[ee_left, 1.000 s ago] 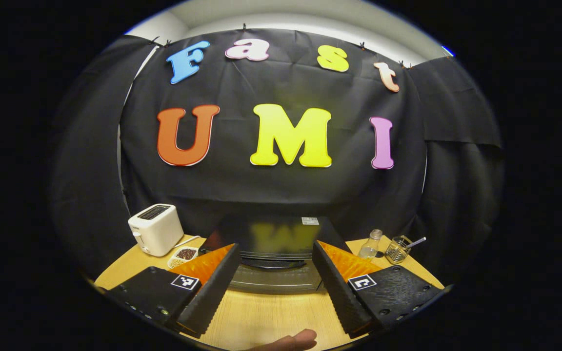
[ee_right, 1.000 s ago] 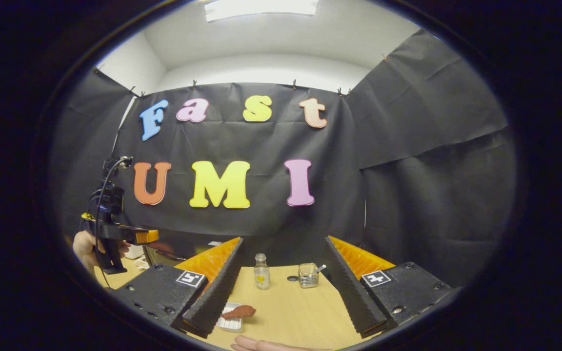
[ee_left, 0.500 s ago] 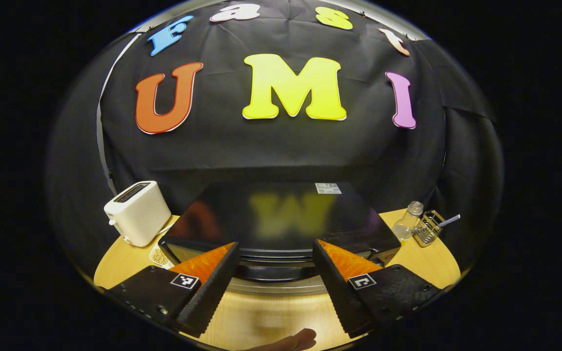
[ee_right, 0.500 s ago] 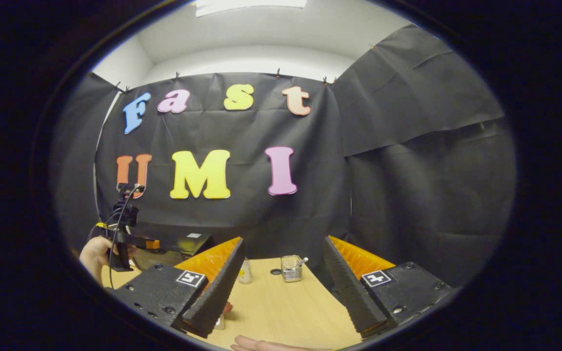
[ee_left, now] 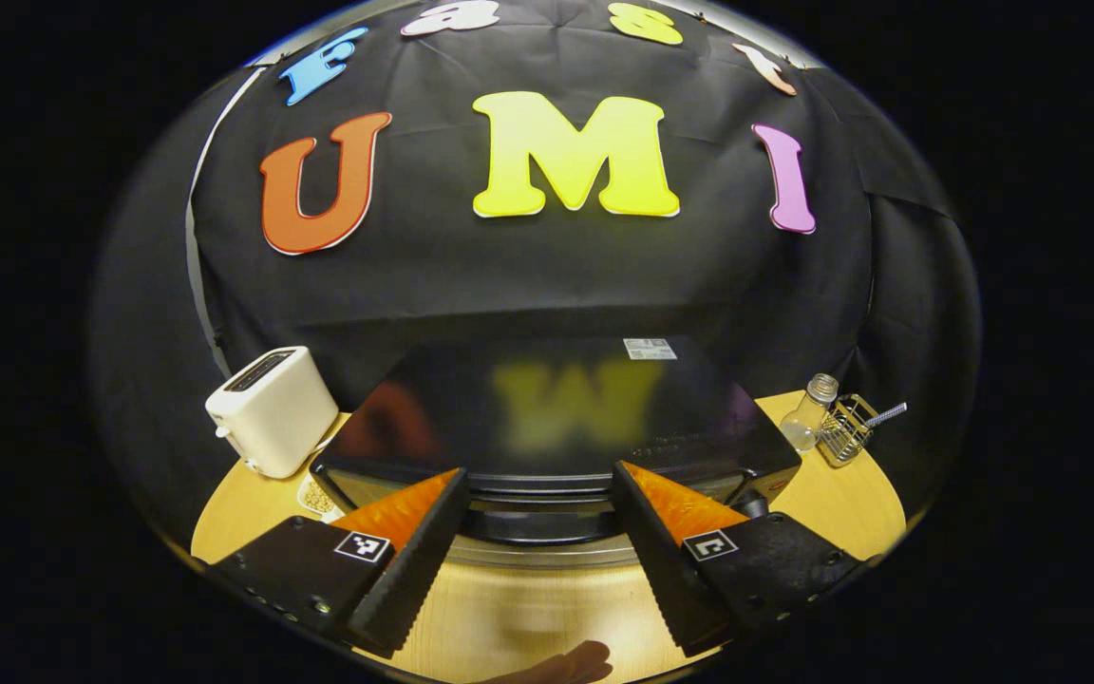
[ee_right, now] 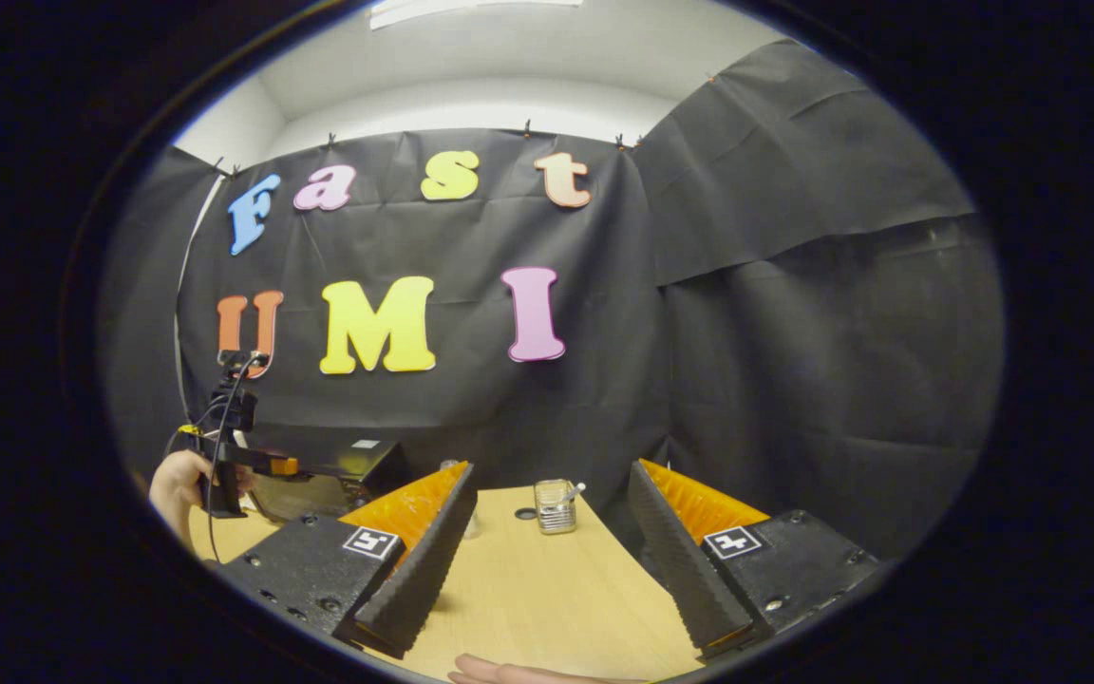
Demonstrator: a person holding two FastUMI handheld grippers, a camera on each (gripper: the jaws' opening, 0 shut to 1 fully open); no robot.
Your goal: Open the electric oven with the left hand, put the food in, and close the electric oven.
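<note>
We see the wooden table [ee_left: 832, 494] bearing the electric oven [ee_left: 556, 408] — a dark box at the centre of the left gripper view, its door closed, its handle lying between our left gripper's [ee_left: 540, 546] spread fingers, which touch nothing. Left of the oven stands a white toaster [ee_left: 272, 410]; right of it, a small glass bottle [ee_left: 808, 425] just beside a wire basket [ee_left: 846, 429]. In the right gripper view our right gripper [ee_right: 547, 551] hangs over bare table, fingers parted and holding nothing — the left gripper appears farther off, held in a hand [ee_right: 177, 484] before the oven; the food cannot be made out
</note>
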